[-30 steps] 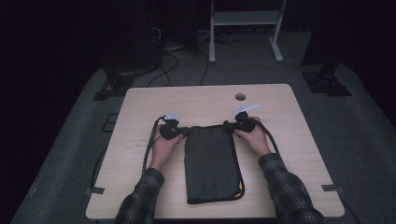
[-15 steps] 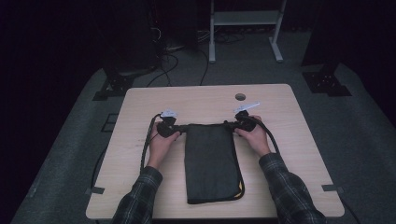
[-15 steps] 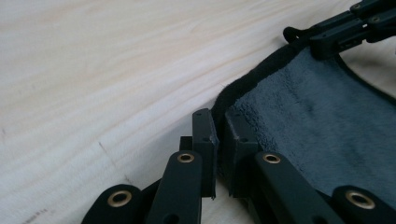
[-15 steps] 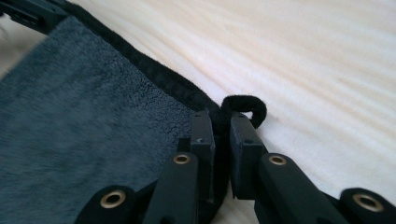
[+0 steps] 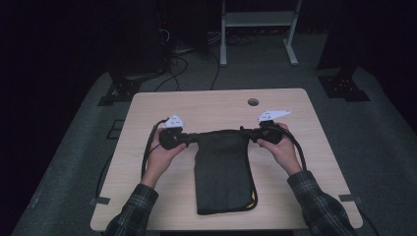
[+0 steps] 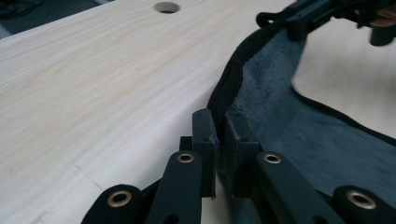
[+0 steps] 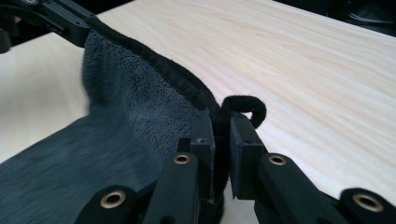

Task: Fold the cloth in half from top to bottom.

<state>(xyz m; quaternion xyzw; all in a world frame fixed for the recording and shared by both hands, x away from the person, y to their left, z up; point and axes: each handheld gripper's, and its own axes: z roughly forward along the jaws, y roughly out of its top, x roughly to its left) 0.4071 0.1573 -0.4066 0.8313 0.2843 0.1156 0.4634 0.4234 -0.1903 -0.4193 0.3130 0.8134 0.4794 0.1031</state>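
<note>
High view: dark cloth [image 5: 223,172] sits at frame center on the wooden table [image 5: 206,105], long way running toward the bottom edge, w/ a yellow trim bit at its lower right corner. Its top edge is lifted and stretched btwn our two tools, while the lower part lies flat on the wood.

Our left gripper [image 5: 193,138] is clamped on the cloth's upper left corner; the jaws have just been closing, w/ cloth btwn them. In the left gripper view the two black jaws pinch the fuzzy hem at lower center, and the cloth [image 6: 299,126] sweeps off to the upper right, where the other tool holds it.

Our right gripper [image 5: 247,132] is clamped on the upper right corner. In the right gripper view a small loop [image 7: 245,106] of hem curls just past the jaws, center frame.

Both hands come in from the bottom, plaid sleeves showing. Round hole [image 5: 253,102] in the tabletop sits upper center-right. Black cables trail from each tool along the table.
</note>
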